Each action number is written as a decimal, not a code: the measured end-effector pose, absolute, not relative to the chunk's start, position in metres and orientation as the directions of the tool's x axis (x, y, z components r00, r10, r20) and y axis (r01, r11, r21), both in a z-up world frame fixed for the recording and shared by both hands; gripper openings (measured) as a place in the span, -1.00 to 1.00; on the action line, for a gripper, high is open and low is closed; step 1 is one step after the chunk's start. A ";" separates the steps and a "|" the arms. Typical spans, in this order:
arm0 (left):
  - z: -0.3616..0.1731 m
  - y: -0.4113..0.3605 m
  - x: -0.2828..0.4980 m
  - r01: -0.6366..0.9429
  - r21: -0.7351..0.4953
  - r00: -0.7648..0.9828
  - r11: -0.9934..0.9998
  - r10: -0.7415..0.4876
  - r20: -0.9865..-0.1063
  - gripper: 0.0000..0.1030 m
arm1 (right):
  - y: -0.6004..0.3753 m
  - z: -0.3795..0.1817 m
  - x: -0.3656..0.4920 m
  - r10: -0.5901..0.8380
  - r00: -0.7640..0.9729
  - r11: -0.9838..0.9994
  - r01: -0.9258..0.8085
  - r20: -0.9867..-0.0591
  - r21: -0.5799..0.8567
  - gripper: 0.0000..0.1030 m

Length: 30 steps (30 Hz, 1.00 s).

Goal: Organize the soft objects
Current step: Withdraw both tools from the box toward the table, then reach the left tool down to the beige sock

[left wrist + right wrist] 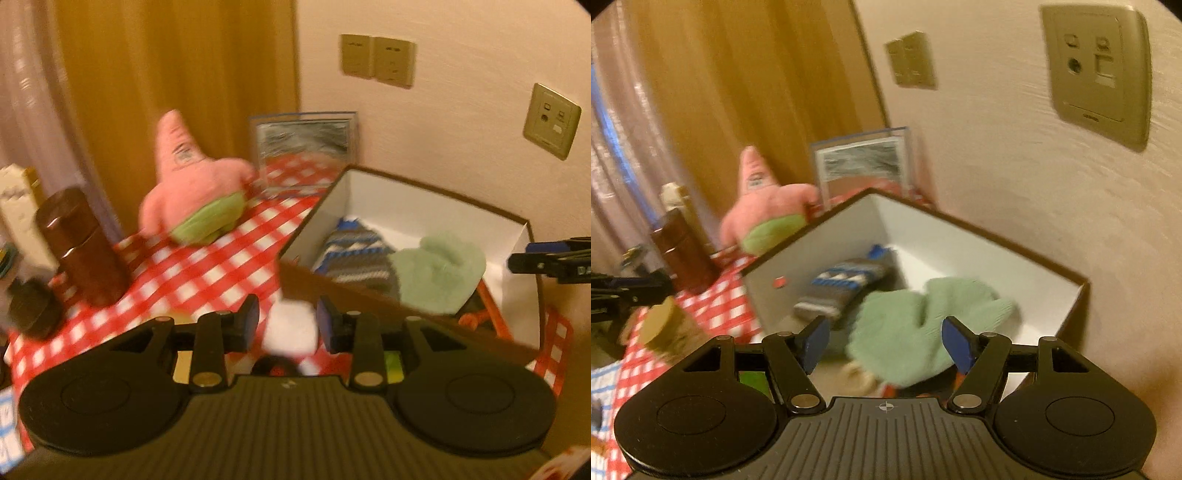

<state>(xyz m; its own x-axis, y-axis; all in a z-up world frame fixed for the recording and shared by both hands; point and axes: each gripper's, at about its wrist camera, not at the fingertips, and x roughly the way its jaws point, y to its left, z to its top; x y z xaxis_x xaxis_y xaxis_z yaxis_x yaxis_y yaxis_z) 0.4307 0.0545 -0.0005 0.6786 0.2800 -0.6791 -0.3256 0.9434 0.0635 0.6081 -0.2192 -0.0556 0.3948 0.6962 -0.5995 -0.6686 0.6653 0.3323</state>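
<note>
A brown box with white inner walls (pixel 406 206) (pixel 960 251) stands on the checked cloth. In it lie a green fluffy mitt (pixel 439 273) (pixel 923 325) and a striped knit piece (pixel 354 254) (pixel 846 291). My right gripper (pixel 886 345) hangs open over the box, with the mitt lying loose below its fingers. A pink star plush with green shorts (pixel 192 184) (pixel 764 206) sits on the cloth left of the box. My left gripper (pixel 290 319) is low in front of the box's near corner, jaws apart. A blurred white soft thing (pixel 291 328) shows between its fingers, seemingly on the cloth.
The red-and-white checked cloth (pixel 207 269) covers the table. A brown cylinder jar (pixel 81 247) and a small black object (pixel 33 310) stand at the left. A clear picture stand (pixel 306 144) leans in the back corner by the wall. A cork-lidded jar (pixel 665 325) is near left.
</note>
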 end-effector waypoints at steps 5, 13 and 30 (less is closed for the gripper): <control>-0.008 0.055 0.383 -0.407 0.057 0.637 0.912 0.328 -0.698 -0.38 | -0.212 -0.046 0.562 0.758 0.331 0.580 -0.735 -0.562 0.350 0.31; -0.034 0.051 0.333 -0.428 0.012 0.611 0.904 0.299 -0.733 -0.36 | -0.187 -0.053 0.493 0.794 0.205 0.485 -0.781 -0.572 0.393 0.31; -0.102 0.049 0.304 -0.286 -0.004 0.559 0.958 0.163 -0.813 -0.29 | -0.154 -0.099 0.424 0.685 0.205 0.598 -0.706 -0.699 0.380 0.30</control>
